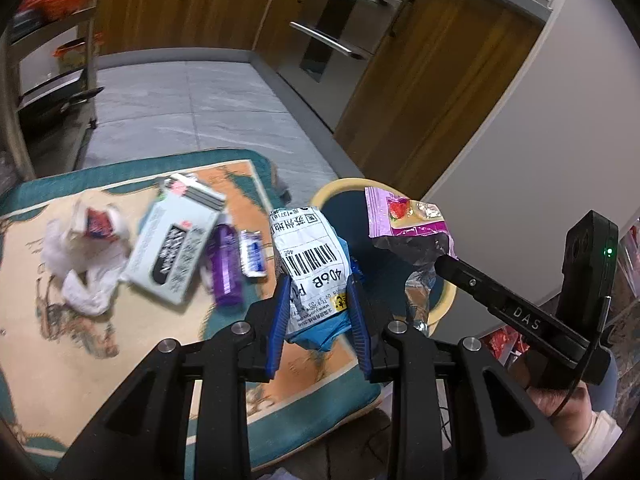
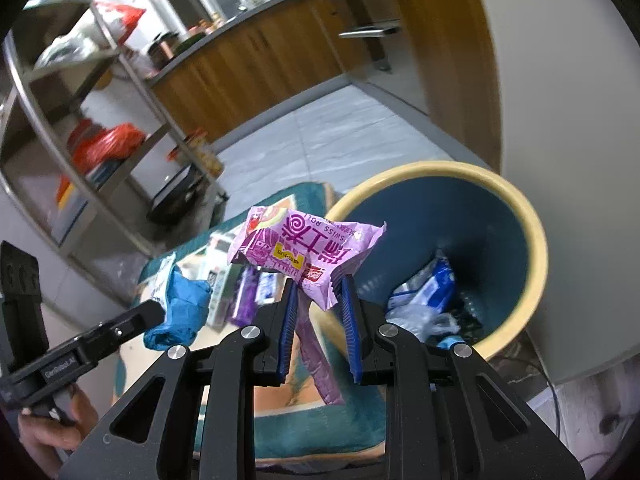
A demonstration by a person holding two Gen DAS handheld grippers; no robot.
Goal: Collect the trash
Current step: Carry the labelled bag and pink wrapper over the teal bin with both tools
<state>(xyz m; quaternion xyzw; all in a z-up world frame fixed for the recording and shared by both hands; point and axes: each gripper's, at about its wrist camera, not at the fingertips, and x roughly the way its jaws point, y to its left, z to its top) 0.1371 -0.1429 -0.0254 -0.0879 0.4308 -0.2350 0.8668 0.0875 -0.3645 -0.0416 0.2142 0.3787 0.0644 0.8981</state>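
So both hands are loaded up right now. The left gripper (image 1: 318,304) has its blue ribbed fingers (image 1: 280,320) clamped on a crumpled blue plastic mailer bag with a white barcode label (image 1: 312,256), held up in the air just beside the round bin with the cream rim and dark blue inside (image 2: 532,224). The right gripper (image 2: 320,316) is pinching a pink-purple snack wrapper with a strawberry picture (image 2: 304,248), fingers closed on its lower part with a strip of it dangling down between them. From the right wrist view that wrapper sits right at the near edge of the bin, over the rim.

The bin already has stuff at the bottom: a blue and white packet (image 2: 436,284) and some clear crumpled plastic (image 2: 420,316).

Away from the bin, on the teal-bordered orange patterned mat (image 1: 48,360) on the floor, there's still a pile: a crumpled white plastic bag (image 1: 88,264), a grey-green flat cardboard box with black lettering (image 1: 176,248), a purple wrapper (image 1: 226,268) and a small blue and white sachet (image 1: 252,254), that last one nearest the bin.

You can see a bit of the person's hand (image 2: 52,428) gripping the left handle. Metal shelving rack (image 2: 120,92) stands far from the bin, beyond the mat.
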